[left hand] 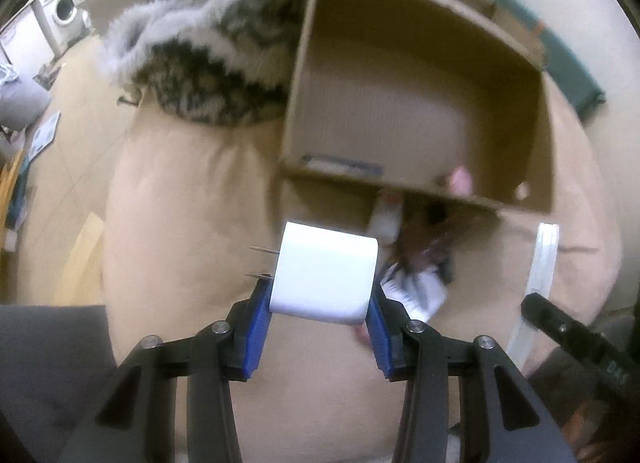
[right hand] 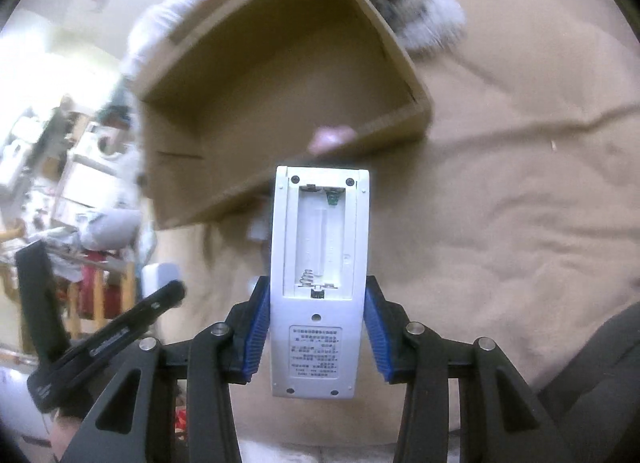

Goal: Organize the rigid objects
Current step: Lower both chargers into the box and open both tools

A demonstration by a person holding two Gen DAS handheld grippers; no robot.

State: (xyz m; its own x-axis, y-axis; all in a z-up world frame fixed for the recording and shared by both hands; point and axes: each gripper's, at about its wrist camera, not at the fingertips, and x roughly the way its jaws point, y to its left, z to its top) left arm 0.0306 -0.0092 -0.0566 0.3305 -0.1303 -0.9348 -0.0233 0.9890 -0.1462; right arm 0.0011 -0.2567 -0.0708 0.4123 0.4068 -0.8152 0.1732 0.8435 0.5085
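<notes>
A: What is the left gripper [left hand: 319, 317] carrying?

B: It is clamping a white plug adapter [left hand: 326, 273] between its blue pads [left hand: 256, 327], closed just to the adapter's width. The adapter is sticking forward past the fingertips, its two metal prongs pointing left.

A: And where is that sitting in relation to the cardboard box [left hand: 416, 103]?

B: The adapter is hanging above the tan blanket [left hand: 180, 203], just short of the box's near wall. A few blurred small items are lying between them, too smeared to name.

A: The right gripper [right hand: 318, 327]?

B: It is gripping a white remote control [right hand: 320, 275] by its long sides, back face up, the battery bay uncovered. The remote is reaching forward beyond the pads, its far end overlapping the near rim of the cardboard box [right hand: 280, 63].

A: Anything beside the box?

B: A grey furry throw [left hand: 200, 43] is lying against its left side.
</notes>
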